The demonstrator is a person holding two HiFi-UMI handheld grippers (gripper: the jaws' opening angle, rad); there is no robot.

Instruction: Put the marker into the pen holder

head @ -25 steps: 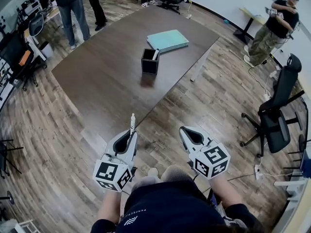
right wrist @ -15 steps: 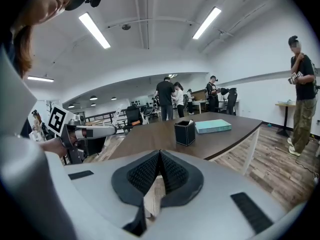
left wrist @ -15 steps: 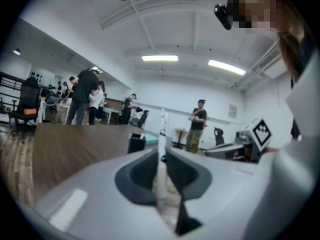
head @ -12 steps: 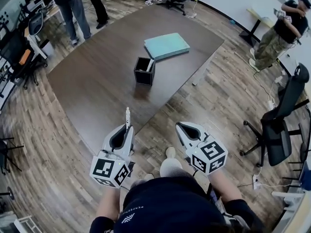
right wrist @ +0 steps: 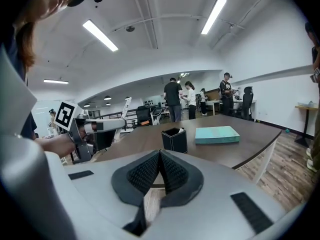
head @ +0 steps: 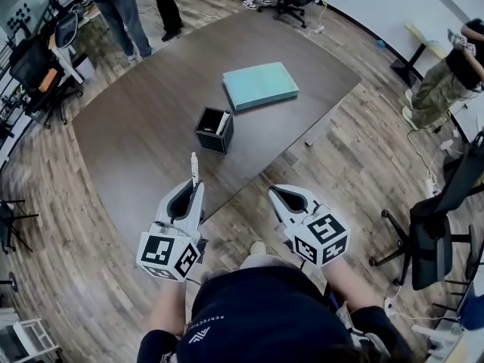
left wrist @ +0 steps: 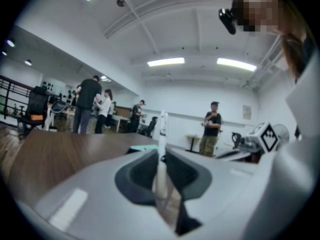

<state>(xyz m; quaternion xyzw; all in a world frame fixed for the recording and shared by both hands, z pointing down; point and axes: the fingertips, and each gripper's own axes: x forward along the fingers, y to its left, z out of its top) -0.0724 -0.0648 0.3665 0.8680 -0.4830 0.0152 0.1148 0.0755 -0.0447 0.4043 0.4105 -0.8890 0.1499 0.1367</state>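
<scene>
Lower end of marker [head: 193,165] hidden inside left tongs [head: 194,187].

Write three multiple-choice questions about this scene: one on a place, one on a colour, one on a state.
1. Where is the marker? A) in the left gripper B) in a drawer C) in a cup
2. What colour is the pen holder? A) red B) black C) yellow
3. How are the right gripper's jaws? A) shut, empty B) wide apart C) on a cup
Answers: 1 A, the jaws clamp it; 2 B, its walls are black; 3 A, they meet on nothing.
</scene>
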